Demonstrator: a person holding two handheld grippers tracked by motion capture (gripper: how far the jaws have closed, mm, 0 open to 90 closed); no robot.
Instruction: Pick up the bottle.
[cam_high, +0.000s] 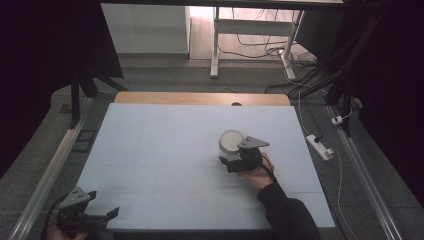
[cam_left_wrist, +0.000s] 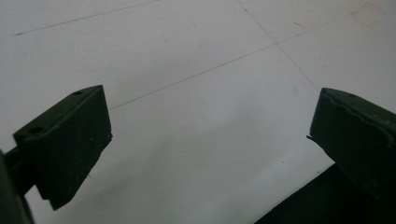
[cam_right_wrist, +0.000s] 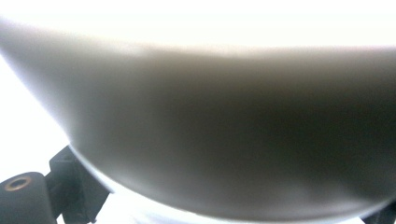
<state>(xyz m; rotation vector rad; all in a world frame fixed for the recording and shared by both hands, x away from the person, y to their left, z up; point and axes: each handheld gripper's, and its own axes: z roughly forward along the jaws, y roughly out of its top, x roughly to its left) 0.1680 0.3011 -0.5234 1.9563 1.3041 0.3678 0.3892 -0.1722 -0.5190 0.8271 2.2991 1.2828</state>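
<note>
my left gripper (cam_high: 102, 214) sits at the near left corner of the table (cam_high: 165, 140), jaws wide, nothing between them. right of centre stands the white cup (cam_high: 230, 142); my right gripper (cam_high: 226, 161) is against its near side, grip unclear.

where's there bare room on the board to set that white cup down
Nearly all of the pale board is bare: the whole left half, the far strip below the wooden edge, and the near middle. The one busy spot is right of centre, where the right gripper meets the white cup. The left gripper hangs at the near-left corner.
</note>
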